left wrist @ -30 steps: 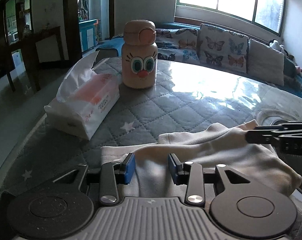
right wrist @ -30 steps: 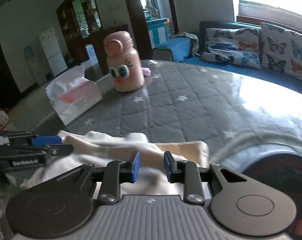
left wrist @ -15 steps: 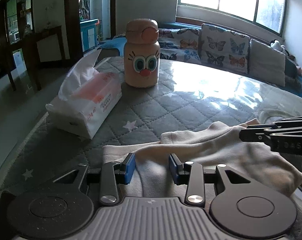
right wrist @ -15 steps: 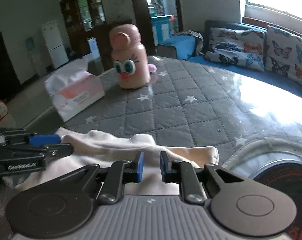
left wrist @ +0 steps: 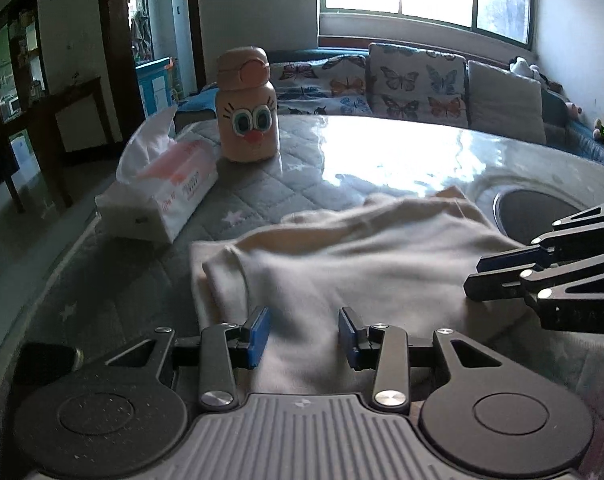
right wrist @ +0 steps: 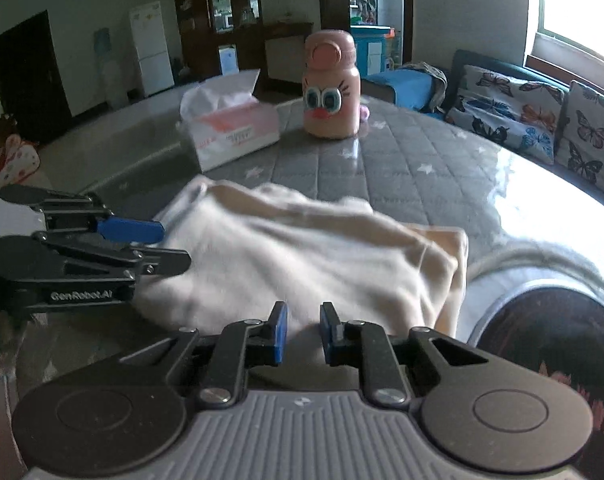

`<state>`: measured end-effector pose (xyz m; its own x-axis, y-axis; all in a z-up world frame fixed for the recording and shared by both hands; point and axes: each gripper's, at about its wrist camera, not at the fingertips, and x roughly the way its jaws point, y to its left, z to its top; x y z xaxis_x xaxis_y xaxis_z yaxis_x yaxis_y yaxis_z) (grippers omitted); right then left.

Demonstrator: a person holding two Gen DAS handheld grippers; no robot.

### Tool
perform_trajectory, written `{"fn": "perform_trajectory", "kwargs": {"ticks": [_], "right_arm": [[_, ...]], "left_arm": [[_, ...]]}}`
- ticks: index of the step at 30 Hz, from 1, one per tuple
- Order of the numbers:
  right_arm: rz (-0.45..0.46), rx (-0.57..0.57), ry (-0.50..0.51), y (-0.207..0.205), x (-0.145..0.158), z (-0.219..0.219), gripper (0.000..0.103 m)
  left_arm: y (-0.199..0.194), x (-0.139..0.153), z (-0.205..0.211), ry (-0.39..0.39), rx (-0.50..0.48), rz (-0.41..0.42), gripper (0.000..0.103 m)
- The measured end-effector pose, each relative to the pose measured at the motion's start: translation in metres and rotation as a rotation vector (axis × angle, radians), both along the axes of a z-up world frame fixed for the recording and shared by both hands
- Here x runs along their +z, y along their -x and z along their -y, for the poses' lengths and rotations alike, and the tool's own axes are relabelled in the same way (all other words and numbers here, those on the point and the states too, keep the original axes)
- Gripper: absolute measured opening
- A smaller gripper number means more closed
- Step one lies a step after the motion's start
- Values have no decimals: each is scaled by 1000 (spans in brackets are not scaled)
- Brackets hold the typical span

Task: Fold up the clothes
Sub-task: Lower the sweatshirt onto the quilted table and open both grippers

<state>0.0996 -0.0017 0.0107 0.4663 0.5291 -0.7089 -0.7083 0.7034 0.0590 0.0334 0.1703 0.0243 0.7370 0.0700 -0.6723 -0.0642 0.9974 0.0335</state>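
Two claws sit at the near edge of a cream garment (left wrist: 354, 264), which lies bunched and partly folded on the quilted grey surface (left wrist: 262, 192). Its long axis runs across both views, from the left claw (left wrist: 304, 332) over to the right claw (right wrist: 303, 330). The left claw's blue pads stand apart with cloth between them; whether they press it I cannot tell. The right claw's pads are close together on a small pinch of the hem. Beyond the garment stand a tissue box (left wrist: 162, 196) and, just beside it, a pink bottle with cartoon eyes (left wrist: 247, 106), both well clear of the cloth. A butterfly-print sofa (left wrist: 406, 84) lines the far wall.
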Motion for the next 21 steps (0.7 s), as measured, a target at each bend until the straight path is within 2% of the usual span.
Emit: {"fn": "perform_trajectory", "kwargs": {"ticks": [3, 11, 16, 21], "right_arm": [[4, -12, -3, 3, -6, 2, 17], [6, -59, -48, 7, 4, 22, 17], [-24, -106, -49, -2, -5, 32, 17], [-4, -101, -71, 2, 6, 34, 18]], "left_arm": [[2, -3, 2, -11, -1, 1, 42], [11, 8, 1, 5, 2, 32, 45], [11, -4, 3, -9, 3, 2, 46], [19, 6, 1, 7, 7, 28, 51]]}}
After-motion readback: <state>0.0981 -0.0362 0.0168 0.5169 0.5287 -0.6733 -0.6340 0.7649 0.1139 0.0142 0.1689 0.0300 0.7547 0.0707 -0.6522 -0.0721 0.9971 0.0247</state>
